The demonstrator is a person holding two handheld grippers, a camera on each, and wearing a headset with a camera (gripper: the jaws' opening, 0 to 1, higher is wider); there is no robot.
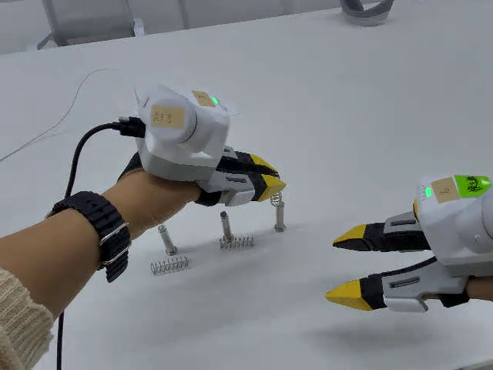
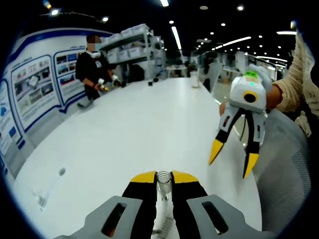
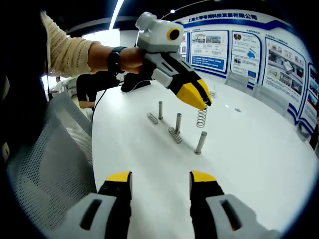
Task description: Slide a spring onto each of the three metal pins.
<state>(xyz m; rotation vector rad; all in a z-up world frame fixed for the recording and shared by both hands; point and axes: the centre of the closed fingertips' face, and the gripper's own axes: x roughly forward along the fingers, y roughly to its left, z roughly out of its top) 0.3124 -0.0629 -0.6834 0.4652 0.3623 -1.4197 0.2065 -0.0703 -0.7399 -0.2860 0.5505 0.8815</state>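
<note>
Above the white tabletop [image 1: 347,116], the right gripper [image 1: 333,268] hovers with its jaws spread and nothing between them. The left gripper [image 1: 276,176] pinches a held spring [image 1: 276,200] upright, just above the right-hand pin [image 1: 279,218]. One loose spring [image 1: 236,242] lies beside the middle pin [image 1: 226,225], and another spring [image 1: 169,266] lies near the left-hand pin [image 1: 166,240].

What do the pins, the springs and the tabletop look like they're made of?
Pins: metal by the look, grey with a dull sheen.
Springs: thin coiled wire, probably steel, silvery with small glints, the spring held in the left gripper included.
Tabletop: smooth and white, perhaps laminate or painted board; the pictures leave that open.
</note>
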